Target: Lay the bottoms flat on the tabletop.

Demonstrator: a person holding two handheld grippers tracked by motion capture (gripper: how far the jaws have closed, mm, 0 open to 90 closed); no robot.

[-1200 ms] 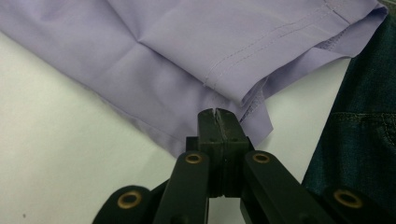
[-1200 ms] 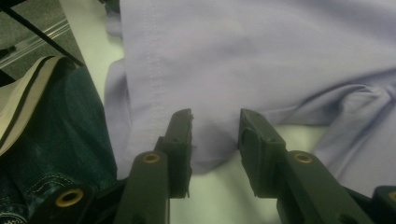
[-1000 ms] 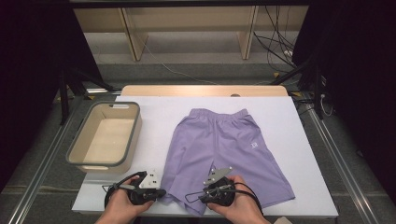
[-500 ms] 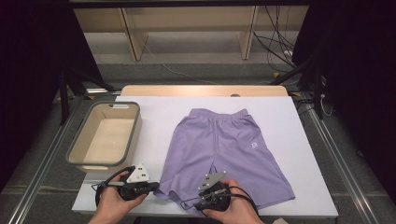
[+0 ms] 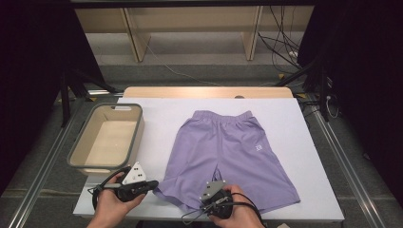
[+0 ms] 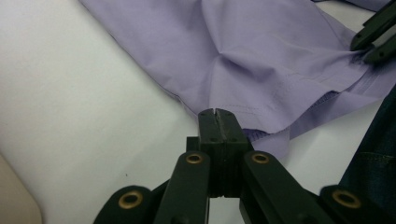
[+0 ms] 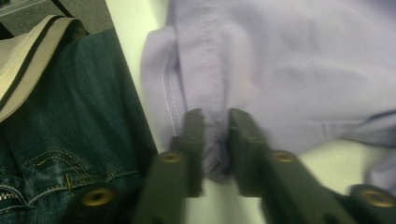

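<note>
Shorts (image 5: 228,156) lay flat and face up on the white table (image 5: 313,142), waistband away from the person, legs toward the near edge. Looked like the start of a fold: both near hems gripped, nothing folded over yet, no crease made.

Left gripper (image 5: 151,184) sat at the near corner of the left leg; in the left gripper view its jaws were fully together on the hem edge (image 6: 219,114), a thin bit of fabric pinched at the tips.

Right gripper (image 5: 206,206) had just been closing; in the right gripper view its jaws were narrow with a bunched fold of the hem (image 7: 215,140) between them. Judged as holding, though that view was blurred.

Left to do, by my read: lift, fold over, flatten, probably drop into the bin (image 5: 76,159), which stood empty on the table's left side, just apart from the shorts.

Surface: plain white sheet over a wooden top (image 5: 204,91), uncluttered. Room: dark to both sides, shelving (image 5: 190,28) behind, cables (image 5: 285,47) on the floor at back right.
</note>
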